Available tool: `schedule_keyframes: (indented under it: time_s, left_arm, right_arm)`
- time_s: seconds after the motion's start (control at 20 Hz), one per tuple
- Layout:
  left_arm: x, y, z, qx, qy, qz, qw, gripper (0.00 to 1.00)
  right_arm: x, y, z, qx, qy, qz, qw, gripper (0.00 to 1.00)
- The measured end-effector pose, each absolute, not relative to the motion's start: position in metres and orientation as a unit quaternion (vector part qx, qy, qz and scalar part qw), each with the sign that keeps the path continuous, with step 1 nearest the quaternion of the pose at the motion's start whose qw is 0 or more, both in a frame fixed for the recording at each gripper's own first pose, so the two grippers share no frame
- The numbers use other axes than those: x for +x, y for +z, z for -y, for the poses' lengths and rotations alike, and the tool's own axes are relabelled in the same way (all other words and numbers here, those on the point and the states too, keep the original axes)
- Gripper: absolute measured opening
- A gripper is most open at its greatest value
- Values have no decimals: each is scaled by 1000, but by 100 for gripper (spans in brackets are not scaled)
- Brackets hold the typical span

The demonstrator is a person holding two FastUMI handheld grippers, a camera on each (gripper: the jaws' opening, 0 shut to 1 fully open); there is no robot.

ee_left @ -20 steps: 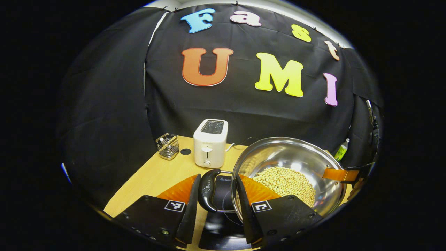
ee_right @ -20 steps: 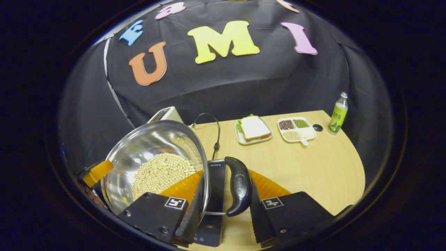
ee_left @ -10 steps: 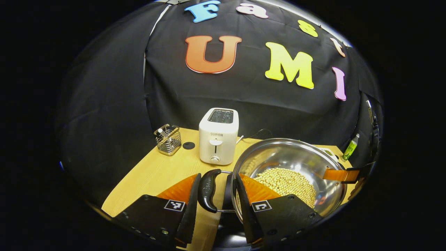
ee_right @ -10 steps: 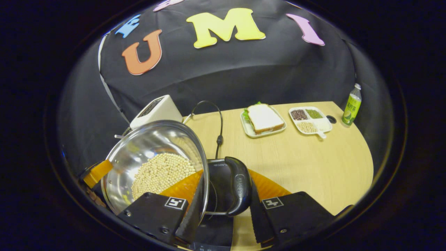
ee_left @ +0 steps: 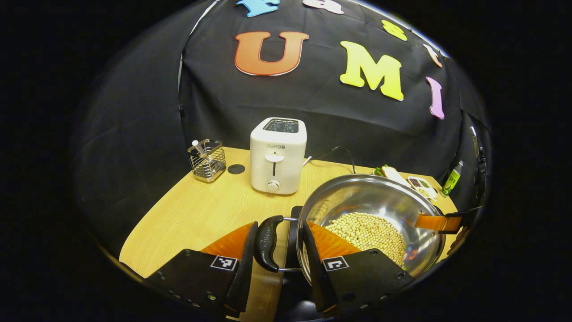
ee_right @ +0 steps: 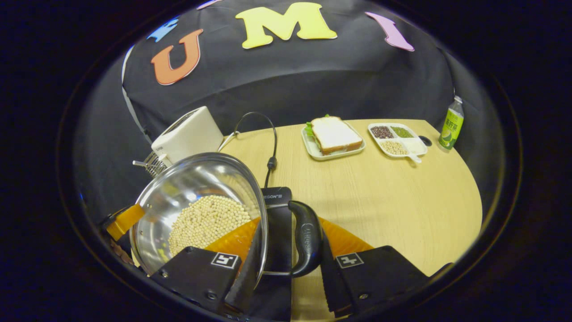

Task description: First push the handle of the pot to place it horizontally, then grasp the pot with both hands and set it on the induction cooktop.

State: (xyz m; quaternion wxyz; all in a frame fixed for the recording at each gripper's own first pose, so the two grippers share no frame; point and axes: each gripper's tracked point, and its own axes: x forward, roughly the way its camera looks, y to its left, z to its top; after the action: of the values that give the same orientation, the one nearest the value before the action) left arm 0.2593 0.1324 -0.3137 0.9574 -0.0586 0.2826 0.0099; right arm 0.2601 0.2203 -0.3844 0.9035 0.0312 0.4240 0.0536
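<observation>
Straddling the pot's (ee_left: 375, 210) two black side handles, both grippers flanked a steel vessel whose polished bowl was shallow and wide and held a bed of pale round beans (ee_left: 364, 232). The left gripper (ee_left: 278, 264) bracketed the left handle (ee_left: 267, 243), its near finger beside the grip and its far finger against the pot wall; whether the pads pressed could not be told. The right gripper (ee_right: 290, 264) bracketed the right handle (ee_right: 306, 237) likewise, with its grasp equally undetermined. The pot sat above the black induction cooktop (ee_right: 277, 210), near the table's (ee_right: 402, 197) front edge; contact with the glass could not be judged.

The left gripper view showed, from left to right, a wire utensil holder (ee_left: 207, 159), a white toaster (ee_left: 278, 154) and the opposite gripper's orange finger (ee_left: 431, 221) at the pot's far rim. The right gripper view showed a power cord (ee_right: 270, 143), a plated sandwich (ee_right: 334, 135), a divided tray of grains (ee_right: 397, 138) and a green bottle (ee_right: 450, 125).
</observation>
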Motion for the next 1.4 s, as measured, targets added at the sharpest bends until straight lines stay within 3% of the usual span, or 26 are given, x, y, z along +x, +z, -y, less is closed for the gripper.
schedule_keyframes:
  time_s: [0.55, 0.6, 0.65, 0.8, 1.05, 1.4]
  left_arm:
    - [253, -314, -132, -60, 16, -277, 959, 59]
    - [251, -316, -131, -58, 17, -277, 959, 49]
    - [252, -314, -132, -55, 18, -273, 960, 51]
    - [252, -318, -145, -41, 38, -271, 961, 93]
    - [251, -308, -145, -52, 36, -254, 965, 95]
    - [224, -227, -142, -55, 39, -174, 983, 92]
  right_arm:
    - [256, -383, -220, 26, 62, -407, 911, 67]
    - [257, -382, -220, 18, 64, -405, 912, 67]
    - [260, -380, -219, 10, 67, -396, 916, 68]
    - [263, -370, -219, -2, 80, -363, 928, 72]
    - [258, -344, -207, 3, 71, -311, 948, 89]
    - [207, -277, -176, 6, 74, -227, 971, 90]
